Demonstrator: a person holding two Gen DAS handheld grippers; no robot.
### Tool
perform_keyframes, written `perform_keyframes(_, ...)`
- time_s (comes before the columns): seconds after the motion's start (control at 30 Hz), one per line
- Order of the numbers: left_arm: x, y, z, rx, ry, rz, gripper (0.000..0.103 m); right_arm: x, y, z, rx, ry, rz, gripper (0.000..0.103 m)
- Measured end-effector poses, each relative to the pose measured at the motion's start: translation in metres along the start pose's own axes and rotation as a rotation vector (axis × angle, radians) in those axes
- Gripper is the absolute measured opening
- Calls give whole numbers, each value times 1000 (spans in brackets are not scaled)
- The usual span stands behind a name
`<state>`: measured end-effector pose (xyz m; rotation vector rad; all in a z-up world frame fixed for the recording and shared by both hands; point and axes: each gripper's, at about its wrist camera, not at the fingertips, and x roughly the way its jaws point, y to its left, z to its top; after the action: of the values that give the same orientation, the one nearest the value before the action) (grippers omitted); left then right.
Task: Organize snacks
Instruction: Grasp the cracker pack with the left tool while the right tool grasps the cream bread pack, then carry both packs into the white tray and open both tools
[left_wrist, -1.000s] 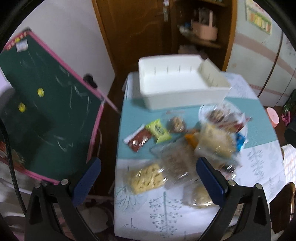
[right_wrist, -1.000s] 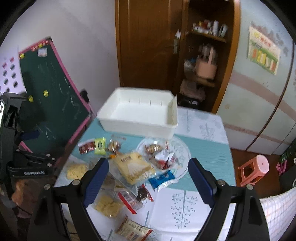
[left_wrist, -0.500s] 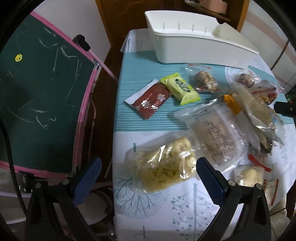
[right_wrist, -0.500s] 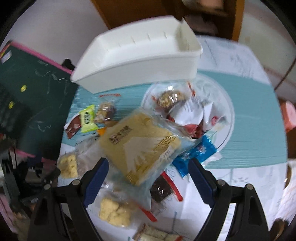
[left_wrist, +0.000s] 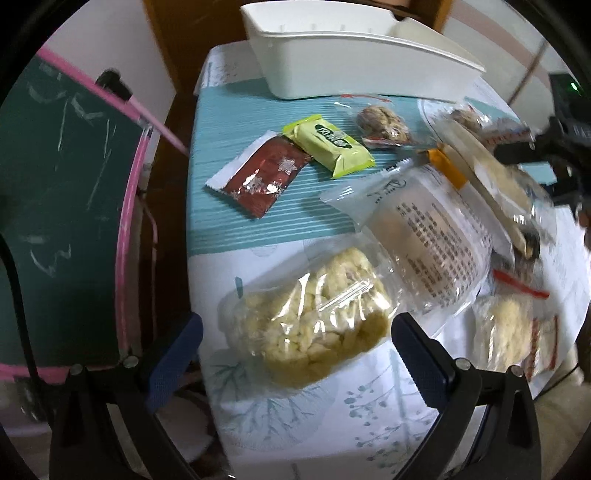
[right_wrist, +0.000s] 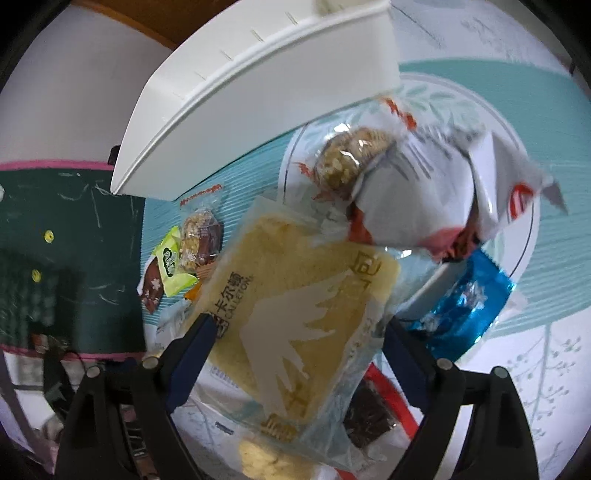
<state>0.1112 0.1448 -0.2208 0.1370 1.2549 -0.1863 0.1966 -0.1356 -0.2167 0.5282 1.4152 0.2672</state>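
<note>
Table (left_wrist: 221, 110) carries white bin (left_wrist: 354, 55), snack packets (left_wrist: 306, 332).

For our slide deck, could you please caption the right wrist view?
Open right tool straddles a flat yellow snack packet, with the white bin beyond.

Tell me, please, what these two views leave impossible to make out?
- Bin interior: left view, hidden by its near wall; right view, top cut off.
- Dark packet: right view, mostly under the toast bag.
- Small print on the clear bag: left view, blurred.
</note>
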Motion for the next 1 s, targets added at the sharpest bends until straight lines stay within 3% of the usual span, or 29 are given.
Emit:
perform_keyframes(0.3, 9, -36, 4, 314, 9, 72, 102, 5, -11, 2, 40, 48, 44, 91)
perform_keyframes(0.43, 23, -48, 0, 393, 53, 111, 99, -1, 2, -4, -28, -9, -3, 69)
perform_keyframes(0.47, 22, -48, 1, 394, 58, 100, 92, -5, 5, -5, -47, -29, -17, 57)
perform_keyframes(0.5, 21, -46, 3, 380, 69, 78, 88, -11, 7, -5, -59, -52, -21, 53)
perform_keyframes(0.53, 20, -45, 3, 360, 73, 65, 76, -16, 9, -6, -69, -67, -24, 44)
perform_keyframes(0.63, 16, -41, 6, 309, 80, 62, 67, -34, 17, -9, -123, -123, -32, 31)
perform_keyframes(0.8, 6, -29, 9, 185, 109, 36, 65, -54, 36, -22, -221, -186, -73, 25)
perform_keyframes(1.0, -46, -25, 7, 93, 35, -6, 64, -86, 48, -36, -300, -245, -83, 22)
